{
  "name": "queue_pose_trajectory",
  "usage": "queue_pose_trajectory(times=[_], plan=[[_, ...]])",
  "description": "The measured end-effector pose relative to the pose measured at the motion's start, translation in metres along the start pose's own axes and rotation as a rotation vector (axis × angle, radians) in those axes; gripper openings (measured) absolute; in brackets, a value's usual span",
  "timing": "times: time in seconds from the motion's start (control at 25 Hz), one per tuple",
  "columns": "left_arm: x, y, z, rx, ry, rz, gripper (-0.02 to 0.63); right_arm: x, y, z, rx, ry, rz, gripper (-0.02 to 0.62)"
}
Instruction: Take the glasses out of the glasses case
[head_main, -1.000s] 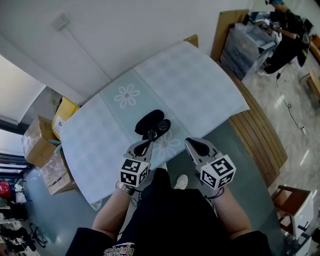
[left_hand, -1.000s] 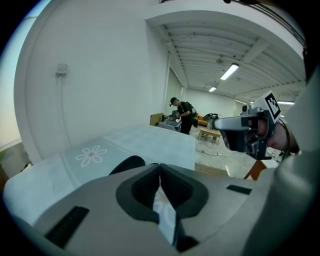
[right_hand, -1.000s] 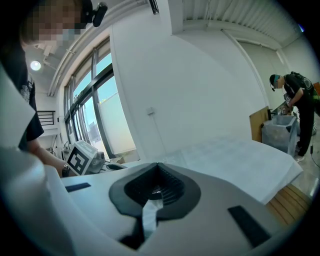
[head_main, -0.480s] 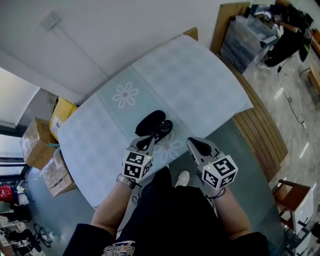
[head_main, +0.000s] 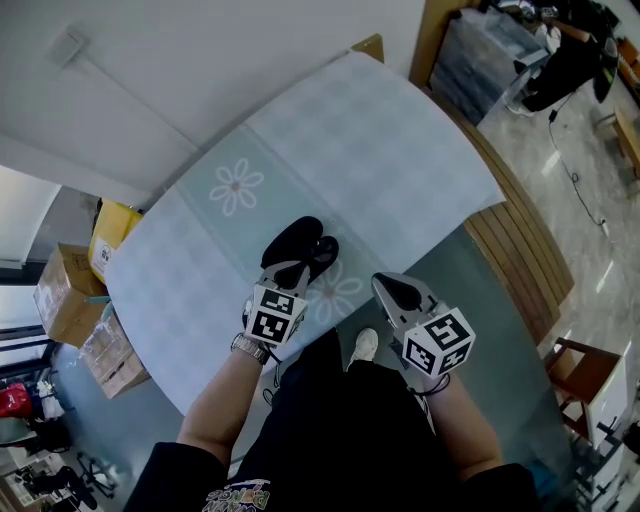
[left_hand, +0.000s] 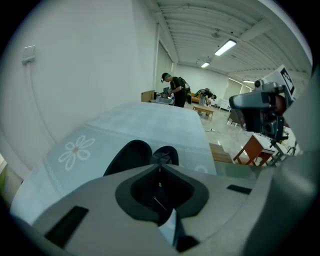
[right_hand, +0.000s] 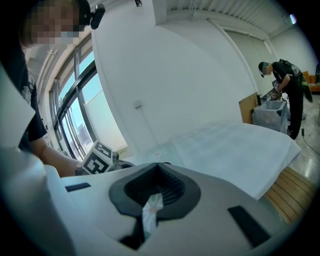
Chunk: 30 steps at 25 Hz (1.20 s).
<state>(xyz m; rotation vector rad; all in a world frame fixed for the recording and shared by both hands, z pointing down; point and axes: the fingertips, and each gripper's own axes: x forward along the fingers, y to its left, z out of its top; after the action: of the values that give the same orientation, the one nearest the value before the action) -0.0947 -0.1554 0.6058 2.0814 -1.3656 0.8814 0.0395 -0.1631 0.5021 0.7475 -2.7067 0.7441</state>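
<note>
A black glasses case (head_main: 292, 241) lies open on the pale blue flower-print tablecloth (head_main: 380, 150), its two shell halves side by side. The left gripper view shows both halves (left_hand: 129, 154) just beyond the jaw tips. I cannot make out the glasses inside. My left gripper (head_main: 285, 270) has its tips at the case's near edge, and its jaws meet at the tip (left_hand: 159, 165). My right gripper (head_main: 388, 286) hovers at the table's front edge, right of the case and apart from it, with its jaws together (right_hand: 157, 164) and nothing in them.
Cardboard boxes (head_main: 62, 298) and a yellow box (head_main: 110, 235) stand on the floor left of the table. A slatted wooden bench (head_main: 520, 260) runs along its right side, with a wooden stool (head_main: 590, 395) further right. A person (left_hand: 175, 92) works at the room's far end.
My left gripper has moved forward over the table, from just short of the case to its near edge. The right gripper has stayed where it was.
</note>
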Motion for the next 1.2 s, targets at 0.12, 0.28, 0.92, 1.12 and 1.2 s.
queue_pose_trajectory(times=[0.12,0.28,0.92,1.12,1.2], plan=[[0.011,0.002,-0.006,0.042,0.047,-0.001,0.031,0.003,-0.003,-0.003,0.012,0.004,-0.008,0.023],[0.020,0.002,-0.014,0.089,0.100,-0.018,0.032,0.008,-0.003,-0.009,0.033,0.014,-0.011,0.023],[0.047,0.004,-0.025,0.193,0.250,-0.062,0.034,0.019,-0.019,-0.011,0.090,0.017,-0.035,0.023],[0.051,0.002,-0.026,0.208,0.270,-0.077,0.034,0.020,-0.021,-0.013,0.106,0.016,-0.040,0.023],[0.052,0.001,-0.025,0.212,0.275,-0.087,0.034,0.021,-0.022,-0.014,0.111,0.017,-0.041,0.023]])
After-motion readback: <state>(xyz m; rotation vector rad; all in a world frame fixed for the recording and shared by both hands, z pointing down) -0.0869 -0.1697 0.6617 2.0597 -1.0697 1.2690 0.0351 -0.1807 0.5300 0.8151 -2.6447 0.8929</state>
